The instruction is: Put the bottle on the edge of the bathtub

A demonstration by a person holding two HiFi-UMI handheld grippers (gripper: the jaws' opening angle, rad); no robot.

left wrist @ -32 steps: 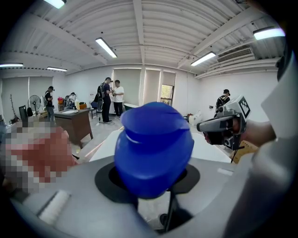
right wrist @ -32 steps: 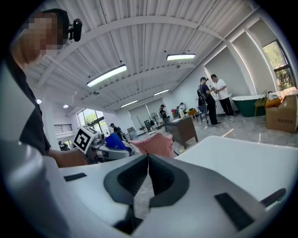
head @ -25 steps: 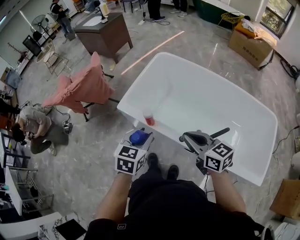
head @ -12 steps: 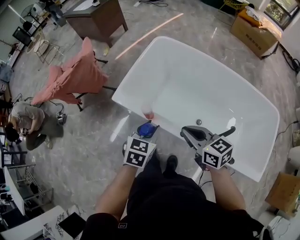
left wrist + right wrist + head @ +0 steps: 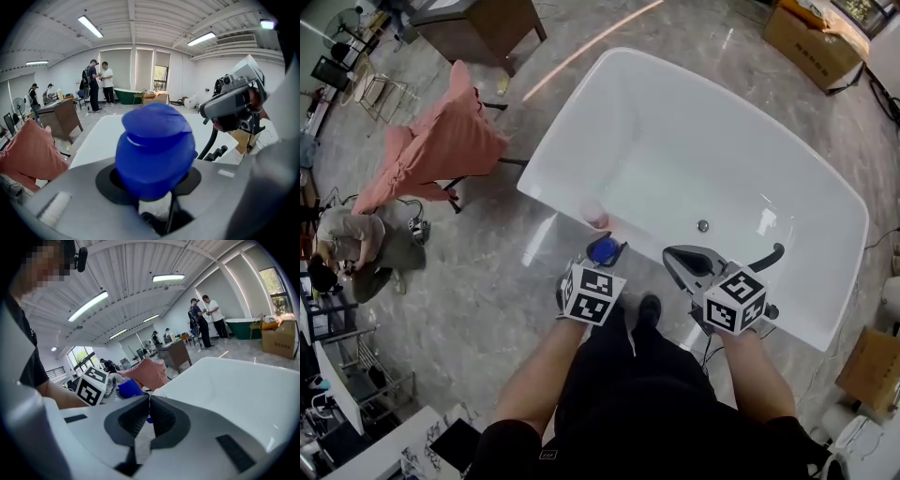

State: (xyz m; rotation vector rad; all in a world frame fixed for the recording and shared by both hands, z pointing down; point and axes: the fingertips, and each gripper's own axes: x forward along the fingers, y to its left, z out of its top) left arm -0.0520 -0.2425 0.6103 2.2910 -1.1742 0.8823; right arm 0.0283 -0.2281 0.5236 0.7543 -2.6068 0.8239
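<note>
Bottle [image 5: 154,150]: rounded blue cap, pale body, clamped in left tool [image 5: 604,255].

- Bottle [image 5: 154,150]: blue cap, pale neck, clamped in the left gripper [image 5: 601,257], just beside the bathtub's near rim.
- Bathtub [image 5: 703,141]: white, at the bottle's one o'clock.

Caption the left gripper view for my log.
Left gripper shut on a blue-capped bottle, white bathtub ahead.

Bright, even light falls from ceiling strip lights [image 5: 91,26]. In the head view, glare streaks the floor [image 5: 581,56] at twelve o'clock and glints inside the bathtub [image 5: 764,220]. Gripper views warp and darken at the rims; the close bottle [image 5: 154,150] blurs.
</note>
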